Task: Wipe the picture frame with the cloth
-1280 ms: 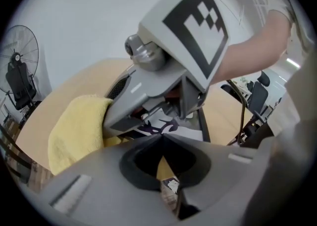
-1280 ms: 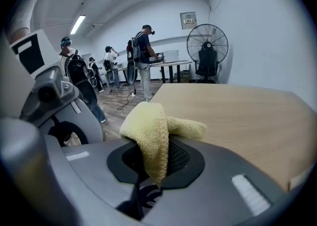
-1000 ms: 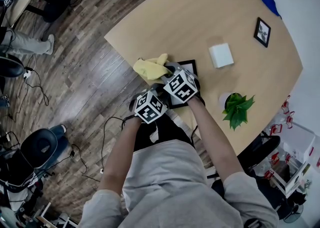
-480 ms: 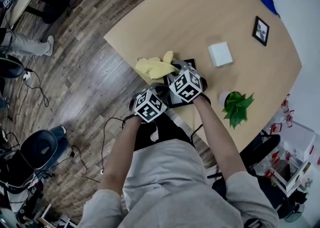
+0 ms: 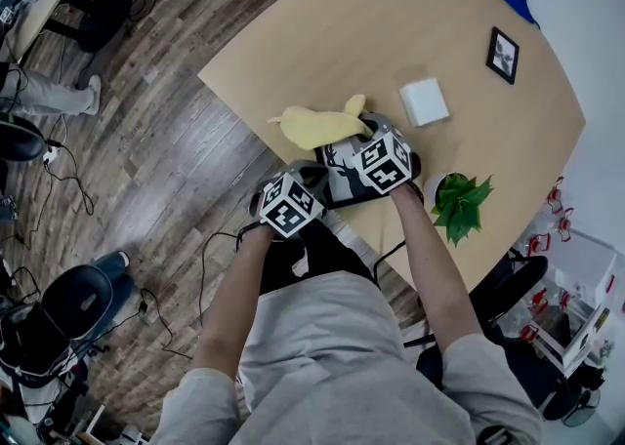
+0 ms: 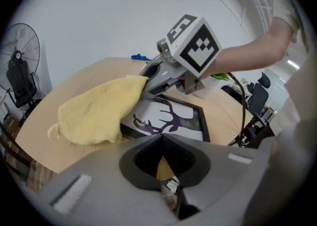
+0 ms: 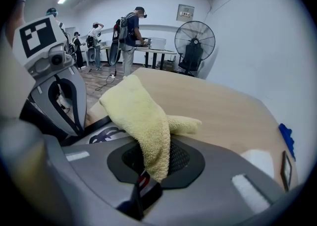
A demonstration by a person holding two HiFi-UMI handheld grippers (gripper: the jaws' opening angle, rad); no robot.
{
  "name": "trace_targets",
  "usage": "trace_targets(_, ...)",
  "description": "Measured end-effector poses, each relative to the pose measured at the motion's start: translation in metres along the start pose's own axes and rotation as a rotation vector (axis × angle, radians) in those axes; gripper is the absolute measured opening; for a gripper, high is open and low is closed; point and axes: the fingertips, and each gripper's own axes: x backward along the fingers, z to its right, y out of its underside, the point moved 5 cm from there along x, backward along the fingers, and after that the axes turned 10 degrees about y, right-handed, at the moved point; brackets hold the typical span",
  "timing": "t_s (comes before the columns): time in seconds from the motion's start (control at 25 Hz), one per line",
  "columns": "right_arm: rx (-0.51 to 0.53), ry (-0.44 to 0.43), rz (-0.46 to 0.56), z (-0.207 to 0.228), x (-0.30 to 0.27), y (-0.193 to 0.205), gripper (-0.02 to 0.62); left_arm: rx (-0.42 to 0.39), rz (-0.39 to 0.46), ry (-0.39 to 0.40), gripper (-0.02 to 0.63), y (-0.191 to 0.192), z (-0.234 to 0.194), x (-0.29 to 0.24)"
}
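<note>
Wooden table [image 5: 410,23] carries the deer picture frame [image 6: 173,118]. My left gripper [image 6: 166,170] seems to pinch its near edge to steady it. My right gripper [image 7: 153,165] clamps the yellow cloth [image 5: 322,126], draped over one corner, ready for dragging across.

Cloth [image 7: 143,121]: showing nubby, soft terry.
Frame [image 6: 168,118]: showing smooth black border, satin face.
Table [image 5: 391,23]: showing matt pale wood grain.
Floor [image 5: 166,141]: showing dark wood planks.
</note>
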Motion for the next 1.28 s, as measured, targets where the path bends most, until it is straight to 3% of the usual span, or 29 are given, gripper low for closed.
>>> trace_targets(0.48, -0.177, 0.082, -0.003, 0.028, 0.015, 0.029, 0.044, -0.001, -0.012, 0.001, 0.052, -0.001, -0.001, 0.001)
trace_targets(1.28, -0.219, 0.096, 0.016, 0.005, 0.043, 0.05, 0.044, 0.018, -0.003, -0.015, 0.052, -0.001, -0.001, 0.001)
